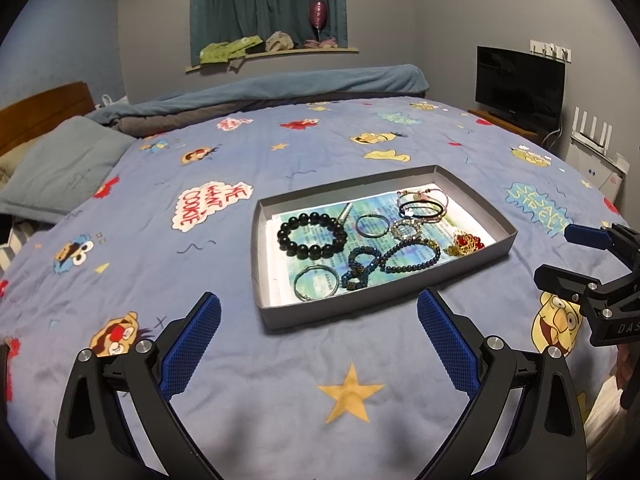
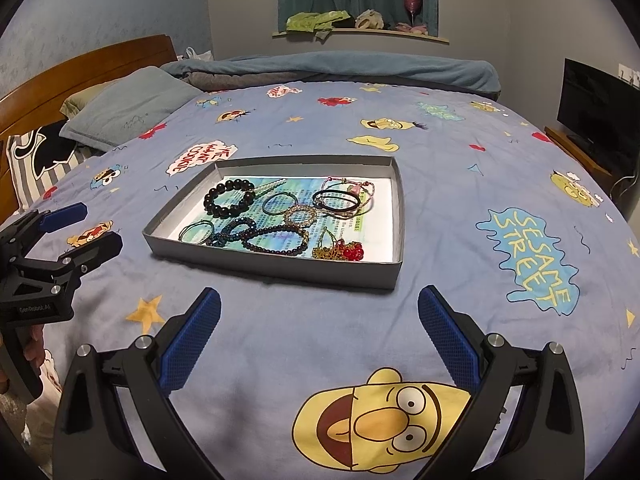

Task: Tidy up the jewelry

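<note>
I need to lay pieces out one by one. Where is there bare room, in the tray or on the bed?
The tray is crowded; only the strip along its right wall, beyond the red-and-gold piece, is bare. The bedspread lies free between the tray's near wall and both open grippers, left and right.

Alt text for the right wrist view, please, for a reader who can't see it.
A shallow grey tray of tangled jewelry, including a black bead bracelet and a red and gold piece, sits on a Sesame Street bedspread. The open right gripper hovers before it, and the open left gripper is at the left edge.
</note>
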A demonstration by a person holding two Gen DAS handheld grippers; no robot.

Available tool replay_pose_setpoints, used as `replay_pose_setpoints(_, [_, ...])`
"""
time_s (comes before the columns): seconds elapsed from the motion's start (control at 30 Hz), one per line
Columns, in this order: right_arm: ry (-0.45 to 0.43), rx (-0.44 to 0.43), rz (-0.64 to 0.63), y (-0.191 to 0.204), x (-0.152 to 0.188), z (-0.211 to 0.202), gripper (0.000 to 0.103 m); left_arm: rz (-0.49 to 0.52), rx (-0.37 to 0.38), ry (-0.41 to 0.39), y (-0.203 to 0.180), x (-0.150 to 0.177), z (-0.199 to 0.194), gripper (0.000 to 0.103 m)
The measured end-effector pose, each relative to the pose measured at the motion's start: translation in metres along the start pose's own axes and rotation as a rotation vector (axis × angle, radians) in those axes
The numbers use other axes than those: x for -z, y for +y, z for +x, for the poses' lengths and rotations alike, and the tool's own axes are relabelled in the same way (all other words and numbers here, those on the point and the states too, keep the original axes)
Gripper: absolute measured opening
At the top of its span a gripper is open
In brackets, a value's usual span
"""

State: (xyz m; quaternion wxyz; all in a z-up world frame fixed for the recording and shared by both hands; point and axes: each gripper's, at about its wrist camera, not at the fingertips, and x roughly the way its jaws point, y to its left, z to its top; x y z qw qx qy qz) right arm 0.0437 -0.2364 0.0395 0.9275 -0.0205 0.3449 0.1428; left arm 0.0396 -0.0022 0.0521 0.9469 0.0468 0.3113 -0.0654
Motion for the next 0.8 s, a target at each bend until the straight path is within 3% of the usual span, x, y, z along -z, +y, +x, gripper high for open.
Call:
replay_pose_setpoints(0.47, [0.02, -0.005, -0.002, 0.0, 0.003, 0.007, 0.098, 0.058, 0.004, -0.018, -0.006, 0.002, 0.002, 0.098])
replay_pose_setpoints(0.8, [0.03, -0.003, 0.003, -0.003, 0.005, 0.013, 0.098, 0.019, 0.025, 0.021, -0.001, 0.004, 0.01, 0.098])
